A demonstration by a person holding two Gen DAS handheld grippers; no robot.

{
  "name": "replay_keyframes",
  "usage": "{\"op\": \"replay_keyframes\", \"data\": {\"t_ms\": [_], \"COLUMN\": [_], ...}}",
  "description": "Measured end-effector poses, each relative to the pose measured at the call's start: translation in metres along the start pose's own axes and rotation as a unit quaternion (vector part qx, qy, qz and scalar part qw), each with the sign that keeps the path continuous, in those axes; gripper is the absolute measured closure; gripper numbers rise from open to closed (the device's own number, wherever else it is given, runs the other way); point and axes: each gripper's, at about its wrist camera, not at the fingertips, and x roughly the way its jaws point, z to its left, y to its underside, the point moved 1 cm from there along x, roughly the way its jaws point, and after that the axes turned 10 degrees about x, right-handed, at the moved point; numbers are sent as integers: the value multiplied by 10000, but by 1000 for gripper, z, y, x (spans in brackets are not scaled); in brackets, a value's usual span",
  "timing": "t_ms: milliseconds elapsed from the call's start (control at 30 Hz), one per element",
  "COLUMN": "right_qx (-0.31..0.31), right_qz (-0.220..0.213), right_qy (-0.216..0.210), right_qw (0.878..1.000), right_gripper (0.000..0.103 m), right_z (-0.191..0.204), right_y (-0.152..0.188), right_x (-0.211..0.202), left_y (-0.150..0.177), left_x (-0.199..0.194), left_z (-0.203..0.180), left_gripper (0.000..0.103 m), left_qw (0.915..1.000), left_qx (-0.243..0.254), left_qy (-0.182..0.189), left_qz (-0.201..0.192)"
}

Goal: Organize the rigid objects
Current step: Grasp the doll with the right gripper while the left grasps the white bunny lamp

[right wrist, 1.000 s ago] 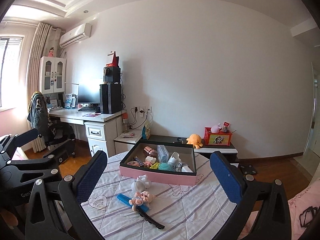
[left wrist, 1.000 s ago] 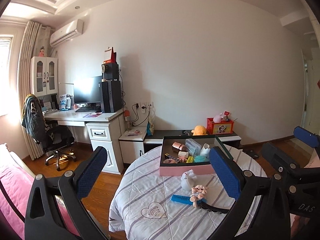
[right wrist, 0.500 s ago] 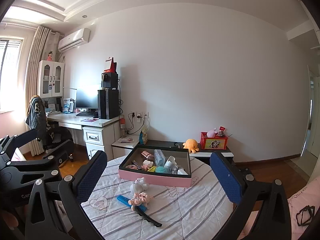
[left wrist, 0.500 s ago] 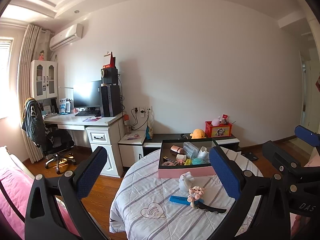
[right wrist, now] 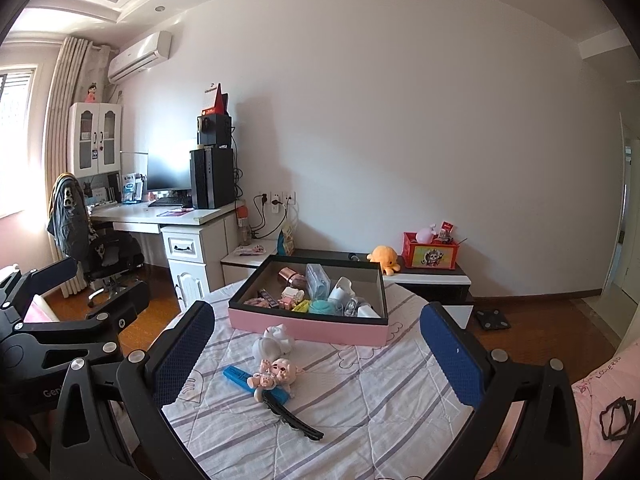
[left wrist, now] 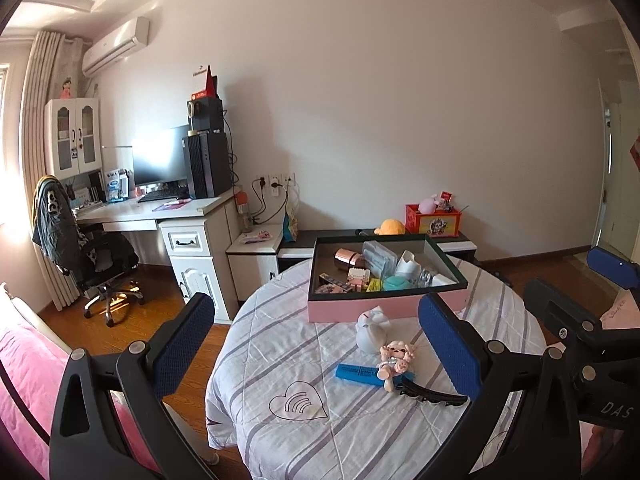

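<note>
I hold the left gripper (left wrist: 316, 344) and the right gripper (right wrist: 316, 350) above the near edge of the surface (right wrist: 380, 392), both with jaws wide apart and nothing between them. Four loose things lie in a cluster near the middle of the round, striped-cloth surface: one white figurine (right wrist: 272, 342) nearest the box, one small pink doll (right wrist: 276, 374), one blue marker (right wrist: 254, 382) lying under the doll, and one black hair clip (right wrist: 294, 420) touching the marker's near end. One pink box (right wrist: 308, 326) with a dark rim sits toward the far edge, just behind the figurine, already holding a jumble of small items too crowded for me to count. Beyond, I see one white desk (left wrist: 160, 214) with a monitor (left wrist: 160, 158) and a computer tower (left wrist: 208, 164), one office chair (left wrist: 76, 252), one wall air conditioner (left wrist: 116, 46), and a red box (right wrist: 430, 254) on a low cabinet.
</note>
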Motion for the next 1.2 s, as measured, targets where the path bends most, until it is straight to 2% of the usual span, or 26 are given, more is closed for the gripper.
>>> {"op": "replay_keyframes", "data": {"t_ms": [133,300,500,633,833,1033,1067,1100,1200], "right_qx": [32,80,192,198,294,381,389,363,419], "right_qz": [329,931,1703,2117,2479,2801,2853,2882,2874], "right_qy": [19,49,-61,-204,-244,-500,-581,-625,-741], "right_qw": [9995,9956,9852,9769,9680,9579,9559,9548,9540], "right_gripper": [0,0,0,0,0,19,23,32,45], "right_z": [-5,-10,-7,3,13,12,12,12,9], "right_y": [13,36,67,84,98,107,109,110,110], "right_x": [28,73,125,155,195,218,220,221,220], "left_y": [19,45,61,68,75,78,78,78,77], "left_x": [36,75,103,117,132,145,147,149,150], "left_z": [-3,6,28,32,34,37,36,34,29], "left_gripper": [0,0,0,0,0,0,0,0,0], "left_qw": [9989,9953,9916,9896,9877,9861,9856,9852,9850], "left_qx": [49,-51,-337,-352,-291,-322,-314,-297,-237], "left_qy": [176,95,-1,46,87,124,132,138,180], "left_qz": [431,961,1250,1391,1534,1628,1654,1681,1702]}}
